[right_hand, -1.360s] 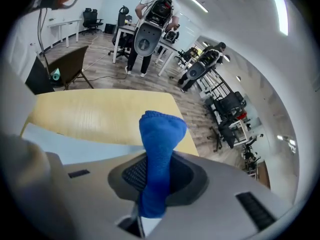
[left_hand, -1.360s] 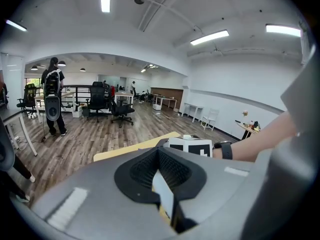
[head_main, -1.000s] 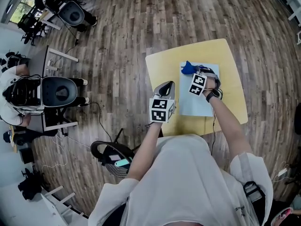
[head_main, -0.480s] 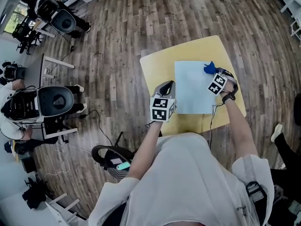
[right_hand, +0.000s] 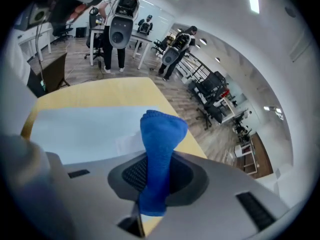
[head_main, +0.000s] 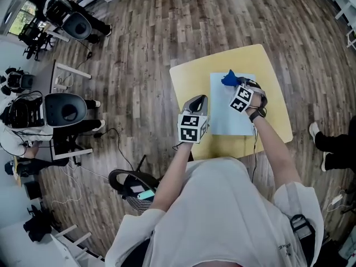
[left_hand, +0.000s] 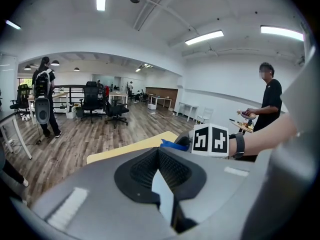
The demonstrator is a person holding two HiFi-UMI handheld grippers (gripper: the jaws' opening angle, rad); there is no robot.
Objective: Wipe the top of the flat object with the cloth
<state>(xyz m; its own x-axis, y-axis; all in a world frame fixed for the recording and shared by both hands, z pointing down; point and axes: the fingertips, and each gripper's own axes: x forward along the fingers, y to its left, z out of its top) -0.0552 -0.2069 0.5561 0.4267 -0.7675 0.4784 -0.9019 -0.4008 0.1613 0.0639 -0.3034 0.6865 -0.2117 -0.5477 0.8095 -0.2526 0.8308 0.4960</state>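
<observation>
A pale blue flat sheet (head_main: pixel 231 115) lies on the small yellow table (head_main: pixel 189 77). My right gripper (head_main: pixel 233 85) is shut on a blue cloth (head_main: pixel 228 79) and holds it at the sheet's far edge, toward its left corner. In the right gripper view the cloth (right_hand: pixel 160 139) sticks up out of the gripper (right_hand: pixel 152 181) above the sheet (right_hand: pixel 85 129). My left gripper (head_main: pixel 196 101) hovers at the table's near left edge, shut and holding nothing. From the left gripper (left_hand: pixel 162 181) view the cloth (left_hand: pixel 172 145) shows beyond the table edge (left_hand: pixel 132 148).
Wooden floor surrounds the table. Office chairs (head_main: pixel 69 109) and desks stand far left. A black stool (head_main: pixel 130 183) sits by my left leg. Someone's shoe (head_main: pixel 316 131) is at the right. A person (left_hand: pixel 267 109) stands beyond the table's right side.
My right gripper carried the cloth along the sheet's far edge to the right corner, then back toward the left. The left gripper stayed where it was.
</observation>
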